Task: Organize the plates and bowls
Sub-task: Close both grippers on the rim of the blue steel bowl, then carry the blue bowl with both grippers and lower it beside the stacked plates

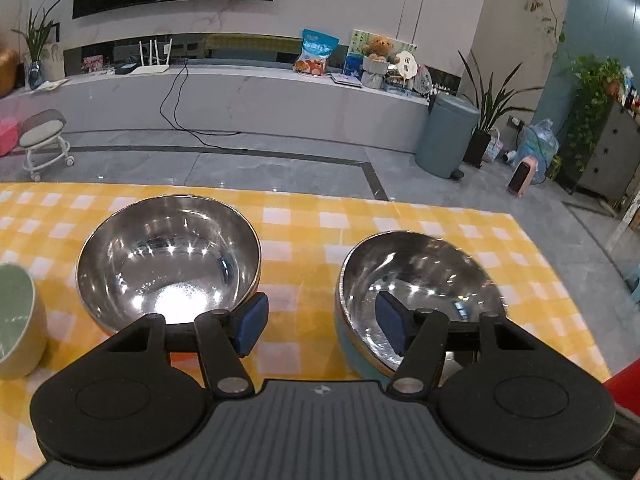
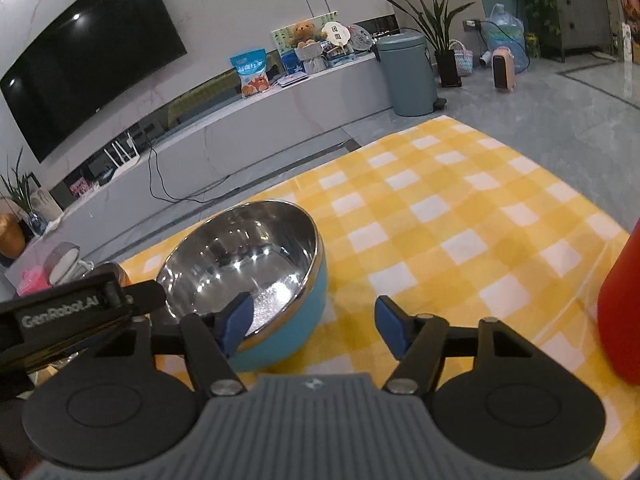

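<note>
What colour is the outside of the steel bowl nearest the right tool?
Light blue outside, shiny steel inside; the right wrist view shows it best.

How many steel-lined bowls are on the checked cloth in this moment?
2. One steel bowl sits left of centre in the left wrist view; a blue-sided steel bowl sits to its right, also seen in the right wrist view. A green bowl at the left edge isn't steel. Others may lie outside view.

Pretty well lit indoor shots, kinda cool-toned from ceiling lights that show as white spots on the dark TV. The steel bowls throw sparkly glare and the floor has a soft sheen. Heavy fisheye bending at the edges, dark corners, slight softness overall.
</note>
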The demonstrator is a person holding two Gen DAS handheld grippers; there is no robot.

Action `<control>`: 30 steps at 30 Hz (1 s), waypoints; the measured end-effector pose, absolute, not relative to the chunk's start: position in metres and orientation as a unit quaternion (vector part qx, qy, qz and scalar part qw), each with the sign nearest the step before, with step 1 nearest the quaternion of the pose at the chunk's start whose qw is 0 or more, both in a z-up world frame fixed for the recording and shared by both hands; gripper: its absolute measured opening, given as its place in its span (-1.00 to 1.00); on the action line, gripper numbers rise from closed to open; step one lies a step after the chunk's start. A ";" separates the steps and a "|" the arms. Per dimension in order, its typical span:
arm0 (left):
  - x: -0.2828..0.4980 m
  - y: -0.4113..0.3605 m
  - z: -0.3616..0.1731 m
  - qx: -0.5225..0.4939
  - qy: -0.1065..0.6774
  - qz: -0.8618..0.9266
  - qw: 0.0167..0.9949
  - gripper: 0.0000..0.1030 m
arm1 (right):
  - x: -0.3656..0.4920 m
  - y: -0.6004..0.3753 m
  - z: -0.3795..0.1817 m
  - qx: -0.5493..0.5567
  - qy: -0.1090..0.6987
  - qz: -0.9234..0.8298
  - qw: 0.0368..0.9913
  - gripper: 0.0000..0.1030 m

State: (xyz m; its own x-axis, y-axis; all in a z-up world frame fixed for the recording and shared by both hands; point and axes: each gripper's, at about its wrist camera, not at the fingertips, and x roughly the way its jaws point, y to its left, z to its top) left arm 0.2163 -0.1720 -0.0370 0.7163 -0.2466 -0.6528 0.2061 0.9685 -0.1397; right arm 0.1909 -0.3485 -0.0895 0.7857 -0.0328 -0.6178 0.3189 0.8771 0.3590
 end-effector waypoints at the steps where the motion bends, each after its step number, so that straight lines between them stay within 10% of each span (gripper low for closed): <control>1: 0.217 -0.173 -0.039 -0.020 0.358 -0.119 0.926 0.38 | 0.192 -0.350 -0.090 0.233 0.315 -0.093 0.915 0.14; 6: 0.221 -0.178 -0.044 -0.014 0.373 -0.127 0.919 0.17 | 0.193 -0.353 -0.096 0.240 0.325 -0.097 0.910 -0.33; 14: 0.217 -0.184 -0.039 -0.012 0.378 -0.141 0.915 -0.86 | 0.191 -0.353 -0.096 0.254 0.327 -0.085 0.906 -0.75; 30: 0.192 -0.164 -0.008 -0.021 0.407 -0.108 0.907 -0.90 | 0.176 -0.354 -0.078 0.296 0.346 -0.057 0.888 -0.84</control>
